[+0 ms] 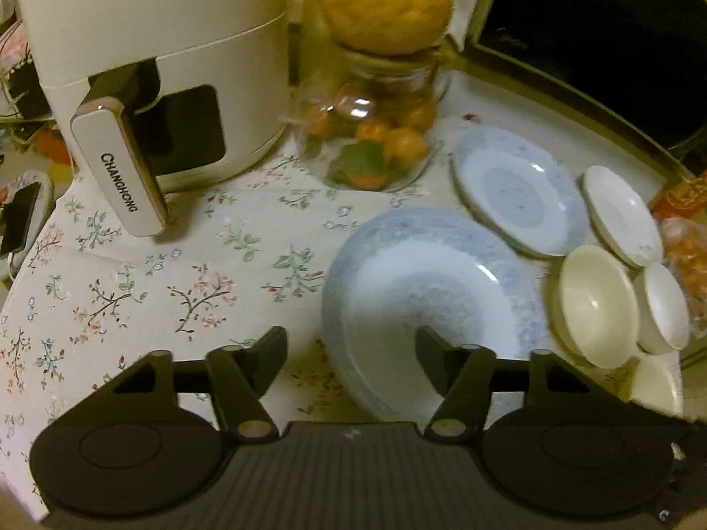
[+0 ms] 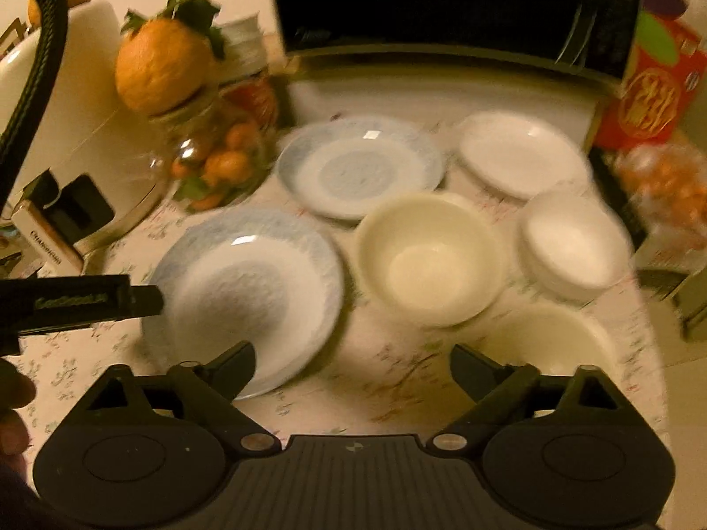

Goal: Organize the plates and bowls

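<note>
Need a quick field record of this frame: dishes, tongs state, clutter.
surface: floral tablecloth
plates: large blue plate; smaller blue plate; white plate
bowls: cream bowl; white bowl; a third bowl, partly hidden behind the right tongs
left tongs: open, straddling the large blue plate's near rim, not gripping
right tongs: open, nothing between them
clutter: air fryer; glass jar of fruit with an orange on top
stacked: nothing yet

Dim yellowish light, motion blur, fisheye-warped edges.
</note>
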The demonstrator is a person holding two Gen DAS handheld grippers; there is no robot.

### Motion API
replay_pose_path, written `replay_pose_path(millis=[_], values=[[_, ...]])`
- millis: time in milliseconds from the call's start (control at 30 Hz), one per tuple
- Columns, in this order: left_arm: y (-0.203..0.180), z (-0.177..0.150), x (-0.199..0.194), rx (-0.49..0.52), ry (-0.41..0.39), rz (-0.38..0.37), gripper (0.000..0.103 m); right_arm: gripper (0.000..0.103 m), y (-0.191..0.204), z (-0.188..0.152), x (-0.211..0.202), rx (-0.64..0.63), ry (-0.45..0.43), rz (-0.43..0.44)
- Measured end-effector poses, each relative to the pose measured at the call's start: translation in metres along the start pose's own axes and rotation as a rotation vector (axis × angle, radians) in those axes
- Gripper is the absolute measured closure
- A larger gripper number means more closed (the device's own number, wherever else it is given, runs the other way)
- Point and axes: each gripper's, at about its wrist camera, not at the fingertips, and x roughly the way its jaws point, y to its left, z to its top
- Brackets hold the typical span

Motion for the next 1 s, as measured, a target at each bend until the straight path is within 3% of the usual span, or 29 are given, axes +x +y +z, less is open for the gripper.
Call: replay_pose_path(millis=[100, 233, 367, 533, 767, 867, 933, 1000], values=[[0.006, 0.001, 0.008, -0.039, 0.006, -0.015, 0.05, 0.034, -0.002, -0.003, 0.018, 0.063, 0.079, 0.052], [0.014, 0.002, 0.023, -0.092, 0.035, -0.058, 0.062, 0.047, 0.001, -0.006, 0.033, 0.109, 0.104, 0.085], [0.018, 0.004, 0.036, -0.118, 0.029, -0.084, 0.066, 0.054, 0.003, -0.004, 0.042, 0.128, 0.111, 0.068], [0.022, 0.003, 0.053, -0.166, 0.048, -0.119, 0.078, 0.06, -0.004, -0.005, 0.053, 0.193, 0.127, 0.065], [0.017, 0.003, 0.062, -0.149, 0.029, -0.112, 0.082, 0.066, -0.011, -0.006, 0.066, 0.253, 0.137, 0.06], [0.016, 0.004, 0.063, -0.148, 0.02, -0.107, 0.083, 0.075, -0.016, -0.005, 0.07, 0.278, 0.122, 0.068], [0.016, 0.003, 0.062, -0.143, 0.017, -0.108, 0.085, 0.093, -0.017, -0.003, 0.071, 0.291, 0.119, 0.09], [0.019, 0.002, 0.061, -0.146, 0.011, -0.108, 0.089, 0.092, -0.017, -0.002, 0.073, 0.302, 0.12, 0.106]])
